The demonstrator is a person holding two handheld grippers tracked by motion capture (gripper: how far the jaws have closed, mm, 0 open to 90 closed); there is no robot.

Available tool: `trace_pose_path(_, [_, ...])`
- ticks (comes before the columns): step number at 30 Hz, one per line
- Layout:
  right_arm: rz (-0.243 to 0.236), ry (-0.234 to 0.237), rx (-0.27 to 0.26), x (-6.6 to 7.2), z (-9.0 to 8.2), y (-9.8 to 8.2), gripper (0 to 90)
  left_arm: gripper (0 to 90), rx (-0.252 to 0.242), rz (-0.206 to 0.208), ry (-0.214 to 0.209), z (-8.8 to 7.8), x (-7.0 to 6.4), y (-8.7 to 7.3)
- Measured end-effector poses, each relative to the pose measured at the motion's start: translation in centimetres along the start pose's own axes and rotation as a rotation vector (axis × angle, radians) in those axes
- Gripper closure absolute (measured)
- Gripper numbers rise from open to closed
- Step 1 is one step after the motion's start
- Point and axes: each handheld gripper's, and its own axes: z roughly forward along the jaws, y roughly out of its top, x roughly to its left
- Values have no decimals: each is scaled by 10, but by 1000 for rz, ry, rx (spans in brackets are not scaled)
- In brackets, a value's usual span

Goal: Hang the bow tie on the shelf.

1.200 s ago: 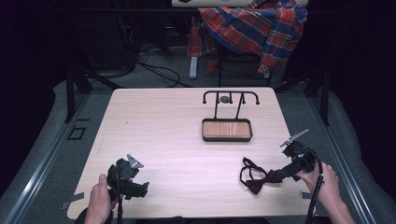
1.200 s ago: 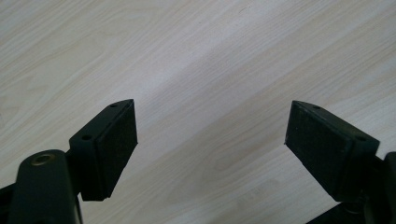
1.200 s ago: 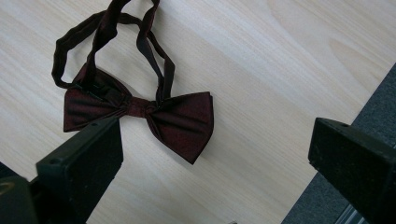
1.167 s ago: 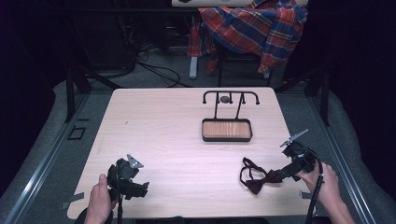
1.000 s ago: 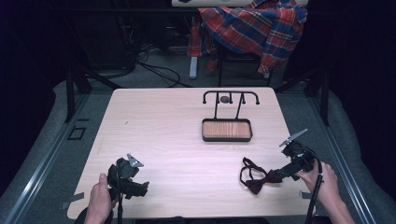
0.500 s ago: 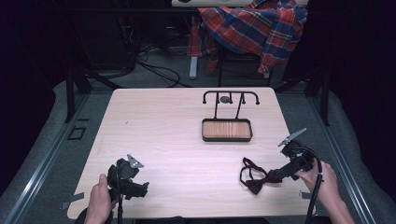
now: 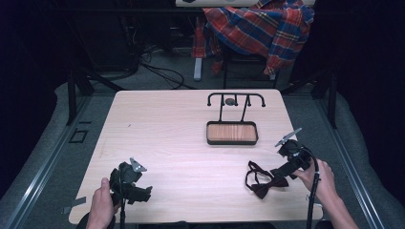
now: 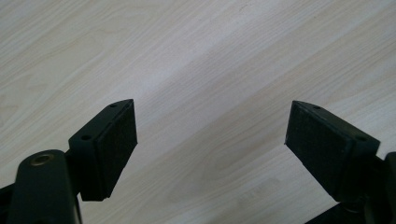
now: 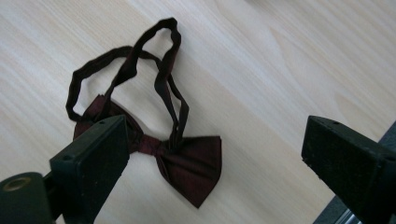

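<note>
One pale wooden table (image 7: 181, 143) is seen under everything, its grain also seen beneath both pairs of jaws in the gripper views. Beyond the table, well apart from both grippers, a plaid cloth (image 7: 258, 28) is draped over a chair. On the table's far half, well ahead of the right gripper's fingers, a black wire stand (image 7: 235, 102) is set upright just behind a shallow wood-lined tray (image 7: 232, 133).

The left gripper (image 8: 210, 140) is held low at the near left edge; its jaws are spread wide, with bare tabletop between the pads (image 8: 116, 140) and nothing touched.

The right gripper (image 9: 215, 158) is held at the near right, pointed toward the table's middle. Its jaws stand wide apart and have just been closing slightly; nothing is pressed by them.

The dark red bow tie (image 9: 187, 158) is found lying flat on the table, between and just ahead of the right fingers (image 9: 93, 158), its one wing partly hidden behind the left-hand jaw in that view. Its black strap (image 9: 163, 60) is looped away from the fingers, farther up the table.
</note>
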Motion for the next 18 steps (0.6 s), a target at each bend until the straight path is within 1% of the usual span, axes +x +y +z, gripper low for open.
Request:
trace_pose_path(1, [0, 0, 0, 0, 0, 0, 78, 168, 0, 0, 0, 0, 0, 0])
trace_pose_path(2, [-22, -3, 2, 5, 4, 7, 94, 168, 0, -1, -1, 0, 0, 0])
trace_pose_path(3, [-32, -4, 6, 7, 7, 10, 108, 167, 0, -1, -1, 0, 0, 0])
trace_pose_path(4, [-46, -7, 20, 9, 9, 13, 136, 167, 0, 0, 0, 0, 1, 0])
trace_pose_path(5, [-46, -7, 20, 9, 9, 13, 136, 167, 0, 0, 0, 0, 1, 0])
trace_pose_path(6, [-74, 5, 38, 12, 17, 19, 154, 167, -3, -2, 0, 0, 1, 0])
trace_pose_path(7, [-74, 5, 38, 12, 17, 19, 154, 167, -3, -2, 0, 0, 1, 0])
trace_pose_path(8, [-94, 21, 62, 14, 24, 22, 160, 167, -5, -5, -3, 0, 1, 0])
trace_pose_path(10, [-77, 25, 48, 17, 32, 23, 175, 167, -4, -8, -4, 0, 1, 0])
trace_pose_path(11, [-96, 20, 63, 15, 33, 24, 182, 167, -4, -6, -2, 0, 1, 0])
trace_pose_path(13, [-107, 8, 71, 14, 35, 26, 190, 166, -4, -7, -1, 0, 1, 0])
trace_pose_path(15, [-99, 6, 74, 14, 41, 28, 212, 167, -5, -6, -3, 0, 1, -1])
trace_pose_path(16, [-115, 4, 87, 14, 43, 29, 234, 167, -5, -6, -3, 0, 1, -1])
trace_pose_path(18, [-94, 23, 70, 16, 48, 30, 301, 167, -4, -7, -4, 0, 1, -1])
